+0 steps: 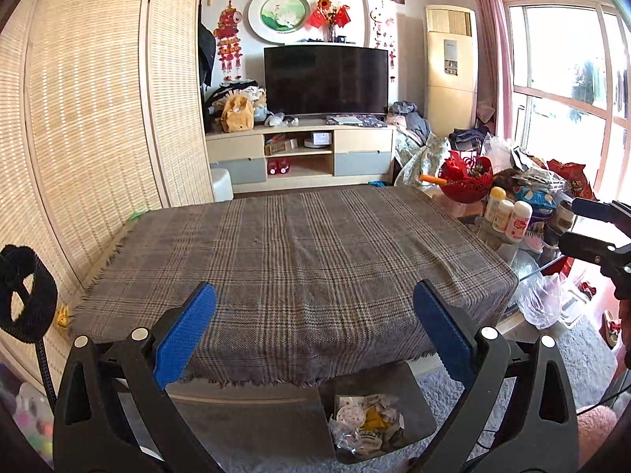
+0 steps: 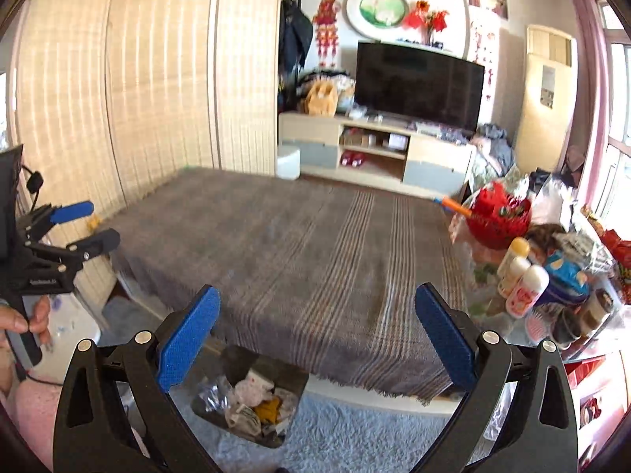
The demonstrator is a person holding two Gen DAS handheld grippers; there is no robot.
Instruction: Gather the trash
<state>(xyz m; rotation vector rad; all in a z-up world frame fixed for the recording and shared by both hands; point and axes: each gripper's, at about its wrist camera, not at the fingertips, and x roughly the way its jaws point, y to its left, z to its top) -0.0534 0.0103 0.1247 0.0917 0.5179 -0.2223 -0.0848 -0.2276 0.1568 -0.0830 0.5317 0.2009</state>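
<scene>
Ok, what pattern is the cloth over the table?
The cloth is a grey-brown plaid with fringed edges, sharpest in the left wrist view.

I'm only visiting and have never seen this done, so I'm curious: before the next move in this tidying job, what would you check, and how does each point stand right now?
1. Left gripper empty, jaws wide: ok.
2. Right gripper empty, jaws wide: ok.
3. Plaid cloth on the table free of trash: ok, nothing lies on it in either view.
4. Trash bin on the carpet below the table's near edge, holding the crumpled wrappers: ok.
5. Trash left on the cluttered side table: cannot tell; bottles, bags and packets are piled there, and which are trash does not show.
6. The two grippers clear of each other: ok, they are well apart.
</scene>
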